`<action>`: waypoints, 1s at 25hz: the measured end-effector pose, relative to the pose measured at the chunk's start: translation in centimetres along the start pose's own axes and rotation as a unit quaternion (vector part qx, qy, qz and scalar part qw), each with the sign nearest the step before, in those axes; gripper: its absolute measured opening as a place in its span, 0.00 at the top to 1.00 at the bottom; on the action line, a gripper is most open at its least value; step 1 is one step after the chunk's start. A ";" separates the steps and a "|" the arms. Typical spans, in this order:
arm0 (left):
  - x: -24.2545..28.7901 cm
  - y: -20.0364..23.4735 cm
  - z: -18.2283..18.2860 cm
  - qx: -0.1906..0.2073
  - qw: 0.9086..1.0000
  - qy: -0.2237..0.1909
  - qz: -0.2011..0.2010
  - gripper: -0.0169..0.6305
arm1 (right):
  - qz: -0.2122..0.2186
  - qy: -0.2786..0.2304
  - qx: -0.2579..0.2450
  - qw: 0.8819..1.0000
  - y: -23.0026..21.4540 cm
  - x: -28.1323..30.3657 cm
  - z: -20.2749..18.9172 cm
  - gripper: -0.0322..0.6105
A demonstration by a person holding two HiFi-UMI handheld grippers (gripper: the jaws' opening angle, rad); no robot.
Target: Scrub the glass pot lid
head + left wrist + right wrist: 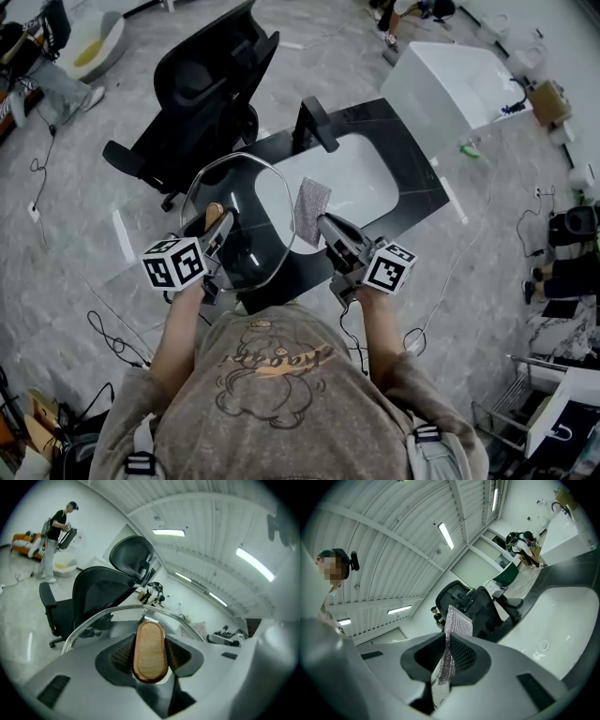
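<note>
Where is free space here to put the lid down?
Bare: the white sink basin and the black counter right of it. Crowded at the near edge: glass lid in left claw, cloth in right claw.

Lab-like hall: sink counter (412,192), office chair (202,84), floor cables (114,343) (strip-lit ceiling (211,522)).

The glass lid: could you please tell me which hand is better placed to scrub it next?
Right. The right claw pinches the scrubbing cloth beside the glass lid, while the left claw is clamped on the lid's wooden handle, holding it.
</note>
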State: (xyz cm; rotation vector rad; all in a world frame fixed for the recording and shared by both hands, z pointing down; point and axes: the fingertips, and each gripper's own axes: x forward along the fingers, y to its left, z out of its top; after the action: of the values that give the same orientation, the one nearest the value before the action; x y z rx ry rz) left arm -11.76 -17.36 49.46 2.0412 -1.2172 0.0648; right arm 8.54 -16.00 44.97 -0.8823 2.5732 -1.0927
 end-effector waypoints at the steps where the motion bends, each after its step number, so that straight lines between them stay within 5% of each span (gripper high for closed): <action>1: 0.1 0.0 -0.3 0.017 1.000 0.008 0.008 0.70 | -0.003 -0.001 0.000 1.000 -0.1 -0.1 0.0 0.87; 15: 4.7 3.2 -5.4 0.093 0.988 0.111 0.060 0.70 | -0.034 -0.008 0.004 0.999 -1.8 -0.2 -0.6 0.87; 25: 8.1 5.7 -9.7 0.161 0.964 0.191 0.094 0.70 | -0.037 -0.008 0.011 0.999 -2.0 -0.5 -1.3 0.87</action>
State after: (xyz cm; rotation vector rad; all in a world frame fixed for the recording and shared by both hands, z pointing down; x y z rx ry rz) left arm -8.69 -18.87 62.91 2.0469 -1.2026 0.7561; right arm 9.30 -16.03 47.23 -0.9843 2.5297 -1.1269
